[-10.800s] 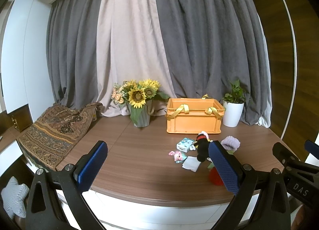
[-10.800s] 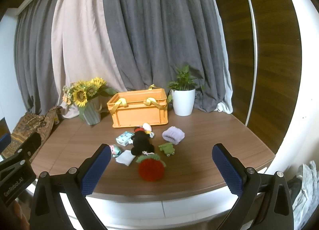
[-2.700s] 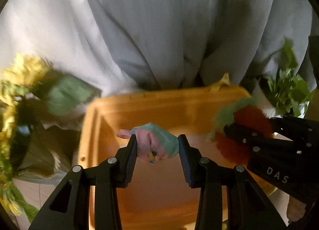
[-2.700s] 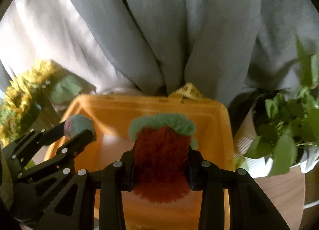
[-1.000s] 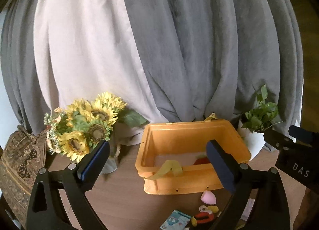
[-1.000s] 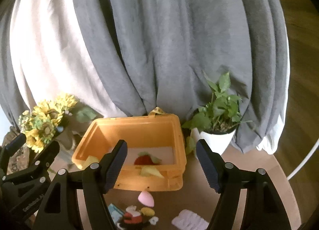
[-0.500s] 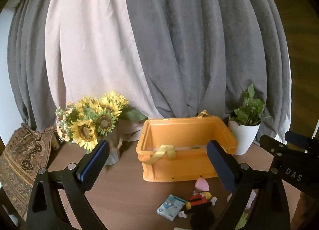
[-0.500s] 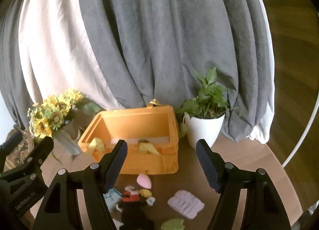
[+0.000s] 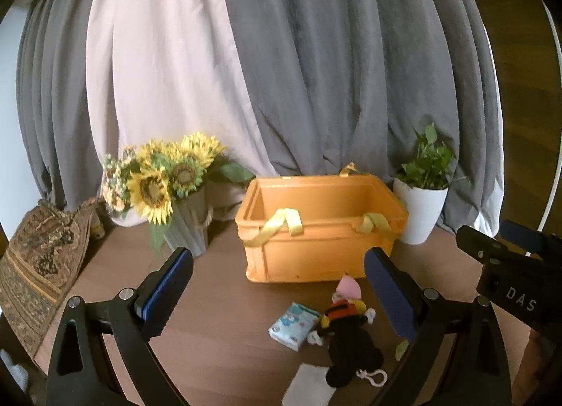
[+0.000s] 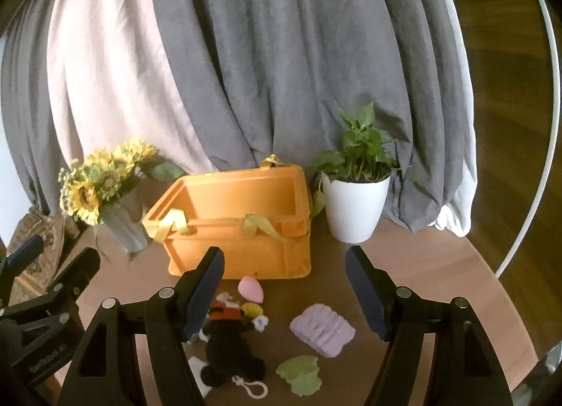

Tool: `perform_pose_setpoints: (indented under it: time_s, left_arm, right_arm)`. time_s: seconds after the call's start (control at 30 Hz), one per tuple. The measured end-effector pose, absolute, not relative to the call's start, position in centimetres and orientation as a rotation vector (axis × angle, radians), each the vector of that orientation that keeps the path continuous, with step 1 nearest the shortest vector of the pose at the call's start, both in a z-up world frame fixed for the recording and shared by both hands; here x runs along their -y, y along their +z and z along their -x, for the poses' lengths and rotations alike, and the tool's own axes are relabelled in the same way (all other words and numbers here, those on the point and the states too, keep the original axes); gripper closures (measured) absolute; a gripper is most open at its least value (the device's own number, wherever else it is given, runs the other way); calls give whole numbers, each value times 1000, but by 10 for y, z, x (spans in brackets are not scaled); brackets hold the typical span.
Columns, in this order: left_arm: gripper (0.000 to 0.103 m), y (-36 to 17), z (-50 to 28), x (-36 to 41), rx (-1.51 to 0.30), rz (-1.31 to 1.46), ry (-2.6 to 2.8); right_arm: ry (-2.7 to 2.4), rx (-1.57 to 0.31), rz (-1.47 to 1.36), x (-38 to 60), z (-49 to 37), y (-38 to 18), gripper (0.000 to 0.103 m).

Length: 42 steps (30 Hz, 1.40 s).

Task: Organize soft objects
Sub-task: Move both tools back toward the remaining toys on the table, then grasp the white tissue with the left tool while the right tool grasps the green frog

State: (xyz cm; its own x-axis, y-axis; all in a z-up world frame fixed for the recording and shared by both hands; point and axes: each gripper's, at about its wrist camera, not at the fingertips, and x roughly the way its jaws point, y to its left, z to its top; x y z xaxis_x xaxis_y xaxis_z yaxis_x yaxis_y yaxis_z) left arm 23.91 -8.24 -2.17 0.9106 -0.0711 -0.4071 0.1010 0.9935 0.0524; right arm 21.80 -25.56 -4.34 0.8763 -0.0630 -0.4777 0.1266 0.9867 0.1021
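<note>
An orange bin (image 9: 319, 226) with yellow straps stands on the round wooden table; it also shows in the right wrist view (image 10: 242, 216). In front of it lie a black mouse plush (image 9: 347, 339) (image 10: 228, 339), a pink sponge (image 10: 250, 287), a blue tissue pack (image 9: 294, 326), a white cloth (image 9: 309, 388), a lilac folded cloth (image 10: 322, 329) and a green knitted piece (image 10: 301, 373). My left gripper (image 9: 277, 297) is open and empty above the toys. My right gripper (image 10: 285, 290) is open and empty too. The bin's inside is hidden.
A sunflower vase (image 9: 186, 226) stands left of the bin and a white potted plant (image 9: 421, 212) right of it. A patterned cloth (image 9: 38, 265) drapes the table's left edge. Grey and pale curtains hang behind.
Both grippers have pulled back and lowered from the bin, open and empty. More of the table and the toys in front of the bin has come into view.
</note>
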Motion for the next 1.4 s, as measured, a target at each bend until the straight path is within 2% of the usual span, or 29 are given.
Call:
perform_pose_setpoints:
  time_s: [0.57, 1.27, 1.4]
  left_arm:
    - [4, -73, -229, 92, -543, -83, -82]
    - [4, -152, -240, 98, -808, -83, -83]
    - [8, -167, -243, 101, -857, -77, -96]
  right_arm:
    - [-65, -623, -145, 263, -211, -94, 31]
    - [-39, -879, -160, 266, -227, -172, 31]
    - [-38, -930, -171, 268, -231, -187, 31]
